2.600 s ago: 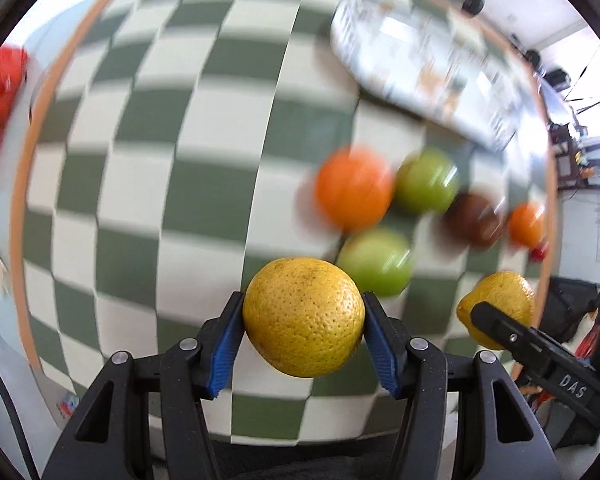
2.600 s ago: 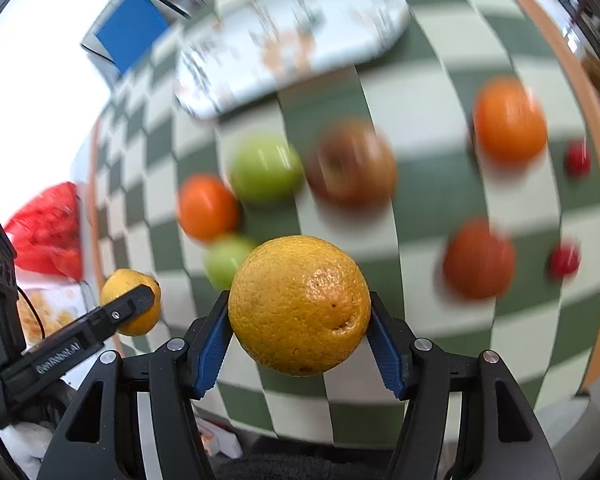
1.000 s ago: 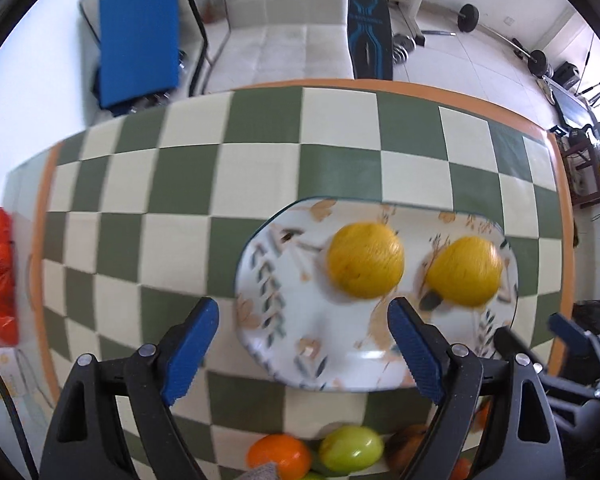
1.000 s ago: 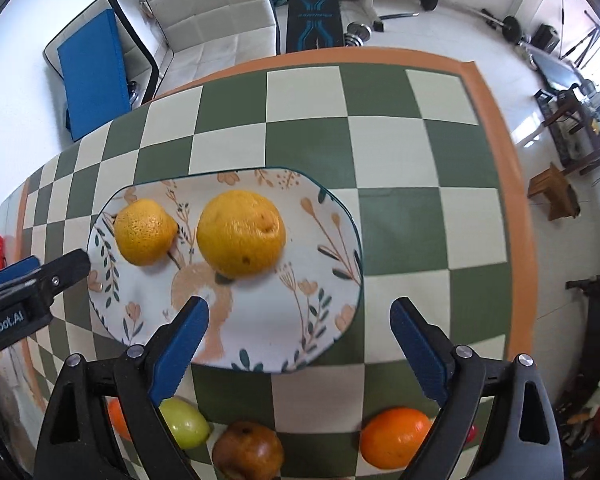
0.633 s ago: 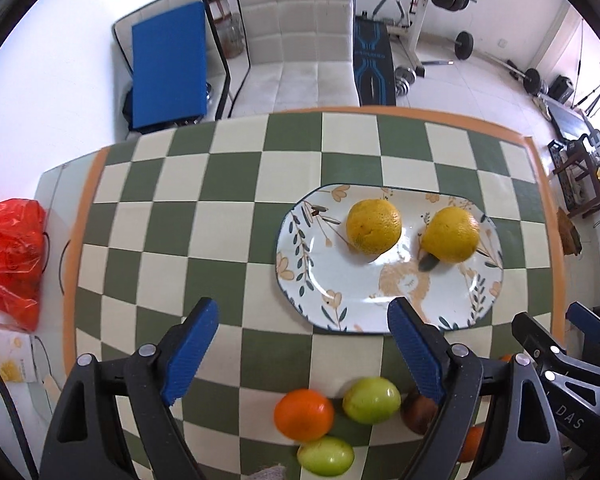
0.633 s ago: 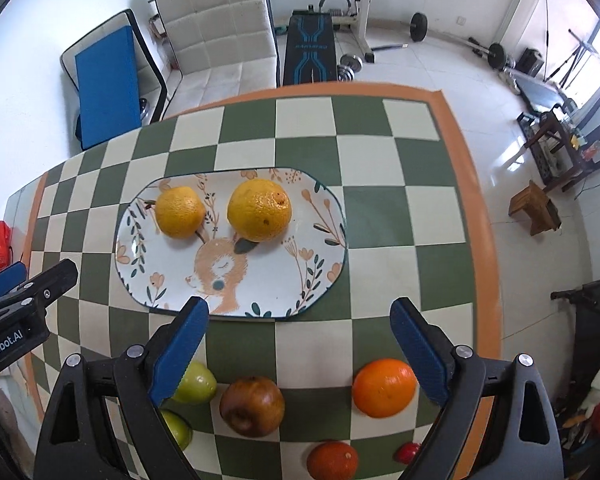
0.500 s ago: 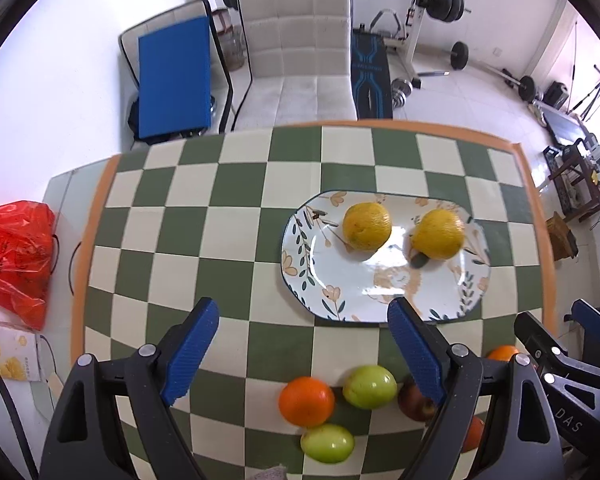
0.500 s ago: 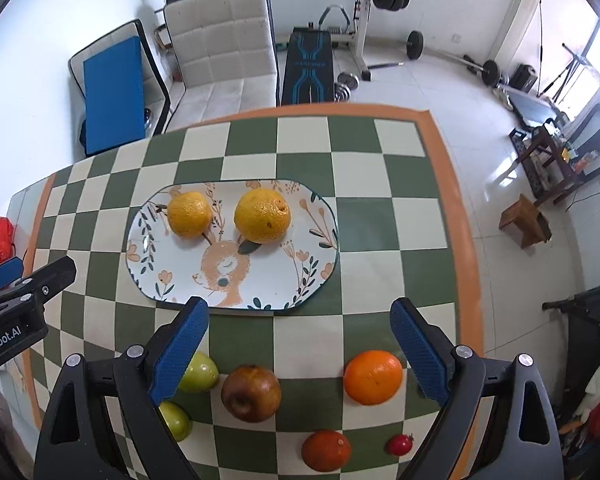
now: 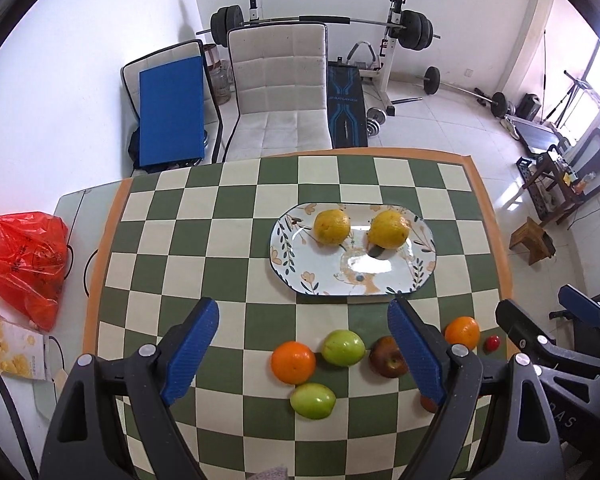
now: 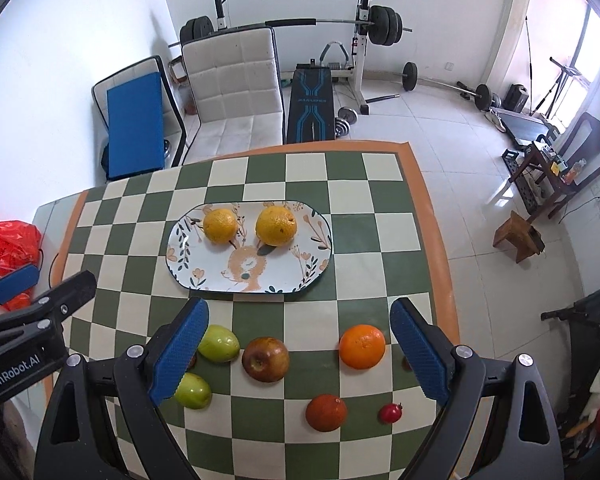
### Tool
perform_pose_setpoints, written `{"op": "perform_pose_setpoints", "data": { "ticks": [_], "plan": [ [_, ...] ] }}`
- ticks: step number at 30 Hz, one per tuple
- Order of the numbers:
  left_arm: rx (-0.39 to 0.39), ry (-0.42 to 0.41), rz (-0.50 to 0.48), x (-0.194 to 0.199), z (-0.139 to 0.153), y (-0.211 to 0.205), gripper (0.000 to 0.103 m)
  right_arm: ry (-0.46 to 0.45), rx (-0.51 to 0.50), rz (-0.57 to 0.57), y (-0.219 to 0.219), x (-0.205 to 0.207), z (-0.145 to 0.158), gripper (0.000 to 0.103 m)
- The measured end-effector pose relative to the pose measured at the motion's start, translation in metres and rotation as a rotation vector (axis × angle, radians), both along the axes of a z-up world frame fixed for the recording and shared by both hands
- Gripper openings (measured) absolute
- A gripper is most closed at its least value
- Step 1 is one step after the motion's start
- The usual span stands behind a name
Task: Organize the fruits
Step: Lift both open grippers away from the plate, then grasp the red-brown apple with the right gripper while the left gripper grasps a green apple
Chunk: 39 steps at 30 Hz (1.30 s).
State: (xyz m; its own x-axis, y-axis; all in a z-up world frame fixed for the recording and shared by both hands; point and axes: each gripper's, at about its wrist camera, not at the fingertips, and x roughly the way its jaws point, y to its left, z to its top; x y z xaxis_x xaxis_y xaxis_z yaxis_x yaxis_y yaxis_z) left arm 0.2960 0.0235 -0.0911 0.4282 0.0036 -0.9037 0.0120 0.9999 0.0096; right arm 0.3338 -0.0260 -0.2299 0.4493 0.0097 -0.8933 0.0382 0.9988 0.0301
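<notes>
Two yellow citrus fruits (image 9: 332, 227) (image 9: 389, 229) lie side by side on the oval floral plate (image 9: 300, 276), which sits on the green checked table; the right wrist view shows them too (image 10: 220, 226) (image 10: 276, 226) on the plate (image 10: 296, 276). Nearer me lie loose fruits: an orange (image 9: 293, 361), two green apples (image 9: 343, 347) (image 9: 313, 400), a brown apple (image 10: 265, 359), another orange (image 10: 361, 346), a dark red-orange fruit (image 10: 326, 412) and a small red fruit (image 10: 389, 413). My left gripper (image 9: 303, 354) and right gripper (image 10: 298, 354) hover open and empty, high above the loose fruits.
A red plastic bag (image 9: 24, 260) and a snack packet (image 9: 12, 344) lie off the table's left edge. Beyond the far edge stand a white chair (image 9: 278, 92), a blue pad (image 9: 171, 114) and a weight bench (image 10: 312, 100). A wooden stool (image 10: 518, 236) is on the floor at right.
Both grippers held yellow citrus fruits 2.6 s ago; these now lie on the plate. Both grippers have opened and kept pulling up and back, showing more of the table and room.
</notes>
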Motion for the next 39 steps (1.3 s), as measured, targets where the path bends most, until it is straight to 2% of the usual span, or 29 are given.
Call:
{"op": "perform_pose_setpoints", "data": {
  "ticks": [7,11,13,17,20,22,26,28,31,36,38,39],
  "plan": [
    [-0.024,-0.003,0.010,-0.017,0.010,0.001,0.086,-0.021,0.059,-0.005,-0.003,-0.016,0.013,0.094],
    [-0.005,0.003,0.019,-0.018,0.006,0.001,0.087,-0.004,0.101,-0.002,-0.006,-0.013,-0.004,0.098],
    [0.032,0.025,0.032,-0.016,-0.005,0.002,0.102,0.053,0.150,0.001,-0.008,-0.008,-0.028,0.098],
    [0.072,0.103,0.069,-0.014,-0.046,0.011,0.102,0.207,0.190,0.018,-0.006,0.004,-0.096,0.098],
    [0.112,0.190,0.108,-0.015,-0.087,0.021,0.102,0.311,0.185,0.039,0.003,0.014,-0.150,0.096],
    [0.124,0.261,0.138,-0.017,-0.115,0.028,0.102,0.375,0.188,0.065,0.013,0.021,-0.186,0.090],
    [0.094,0.396,0.198,-0.023,-0.160,0.041,0.102,0.456,0.183,0.099,0.029,0.030,-0.234,0.082],
    [0.086,0.447,0.213,-0.026,-0.176,0.043,0.102,0.491,0.190,0.119,0.034,0.032,-0.254,0.069],
    [0.010,0.525,0.254,-0.031,-0.195,0.047,0.102,0.498,0.180,0.132,0.034,0.027,-0.258,0.068],
    [-0.277,0.667,0.384,-0.044,-0.228,0.056,0.102,0.562,0.215,0.129,0.021,0.006,-0.261,0.068],
    [-0.390,0.690,0.427,-0.047,-0.241,0.058,0.096,0.573,0.215,0.129,0.019,-0.002,-0.261,0.068],
    [-0.413,0.696,0.436,-0.048,-0.245,0.057,0.093,0.579,0.213,0.125,0.018,-0.006,-0.263,0.068]
  ]
}}
